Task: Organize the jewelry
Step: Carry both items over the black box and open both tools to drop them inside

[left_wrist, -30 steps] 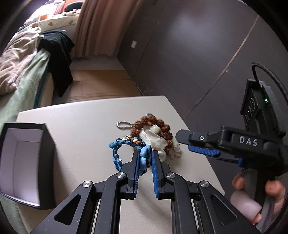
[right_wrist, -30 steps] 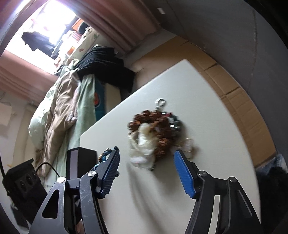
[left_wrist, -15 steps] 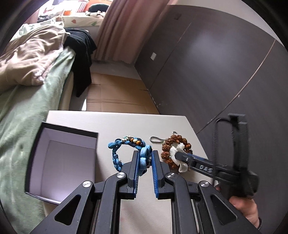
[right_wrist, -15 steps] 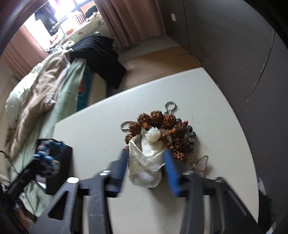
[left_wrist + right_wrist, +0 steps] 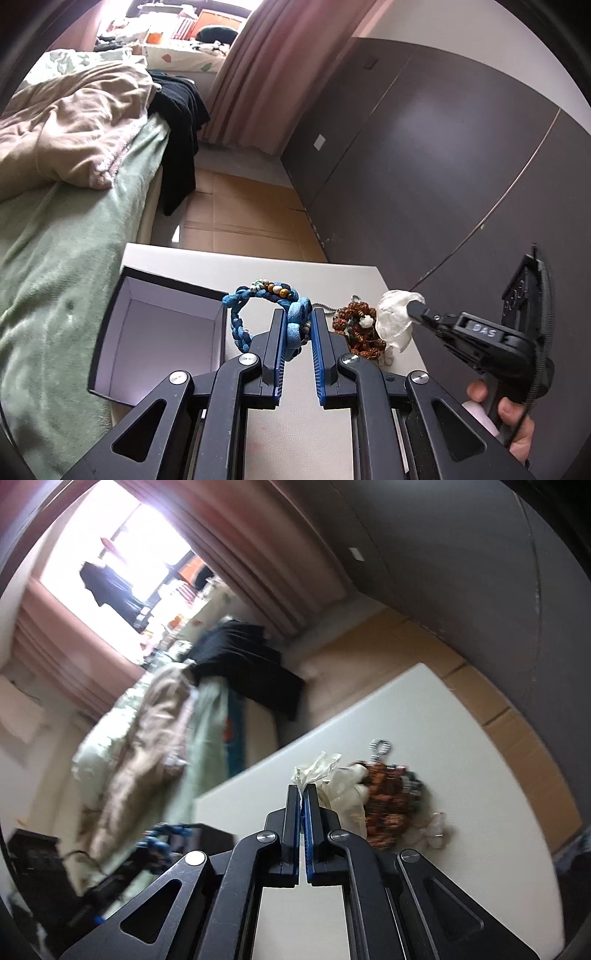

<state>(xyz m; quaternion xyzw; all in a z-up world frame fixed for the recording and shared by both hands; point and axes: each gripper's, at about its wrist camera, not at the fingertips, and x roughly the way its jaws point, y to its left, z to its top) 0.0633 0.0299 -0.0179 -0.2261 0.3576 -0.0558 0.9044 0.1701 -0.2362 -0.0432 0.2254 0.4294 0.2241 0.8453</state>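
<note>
L claw grips blue bracelet | R claw pinches white pouch

The only readable text is "DAS", in pale raised capitals on the black body of the right gripper, seen from the left wrist view on the arm behind its jaws. A small embossed mark on the black housing above it is too dim to read. The right wrist view shows no lettering.
</note>
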